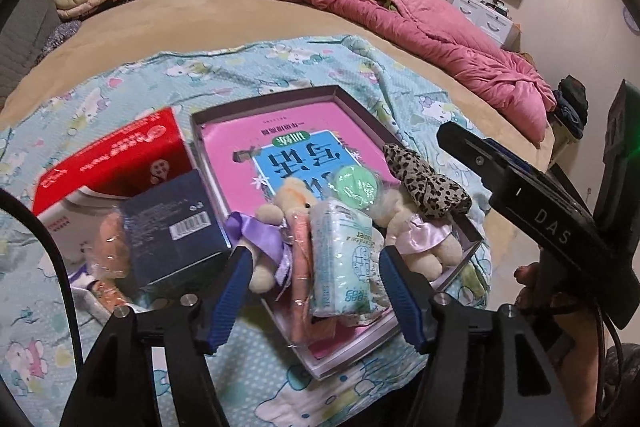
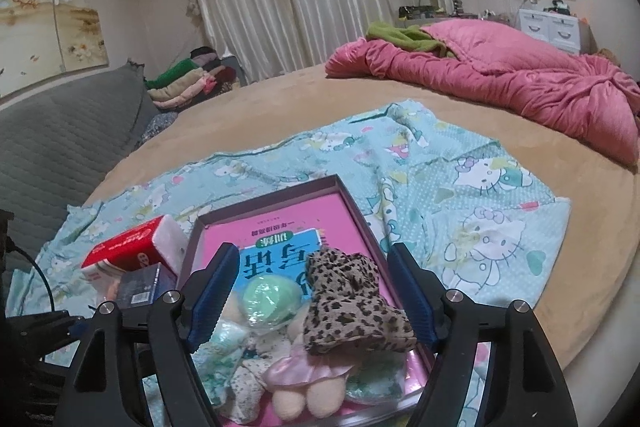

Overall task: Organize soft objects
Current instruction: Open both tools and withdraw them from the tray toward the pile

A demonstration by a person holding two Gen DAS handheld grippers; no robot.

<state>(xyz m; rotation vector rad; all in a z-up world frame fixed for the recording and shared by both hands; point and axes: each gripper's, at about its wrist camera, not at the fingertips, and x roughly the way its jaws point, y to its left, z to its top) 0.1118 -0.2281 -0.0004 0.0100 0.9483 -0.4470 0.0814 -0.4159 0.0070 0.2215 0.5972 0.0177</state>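
Tissue pack (image 1: 344, 259): soft, light, slippery wrap; grip mid-body. In tray (image 1: 276, 99) on bed. Left hand-held gripper (image 1: 316, 291), right hand-held gripper (image 2: 310, 291): open, empty.

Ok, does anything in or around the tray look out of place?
Yes. The orange packet and the tissue pack hang over the tray's near edge, not fully inside. A red box and dark box sit outside, left.

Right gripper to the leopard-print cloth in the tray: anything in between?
Nothing visible. The leopard-print cloth lies on top of the pile in the tray, uncovered, and the right gripper is open with the cloth framed between its fingers, not pressed.
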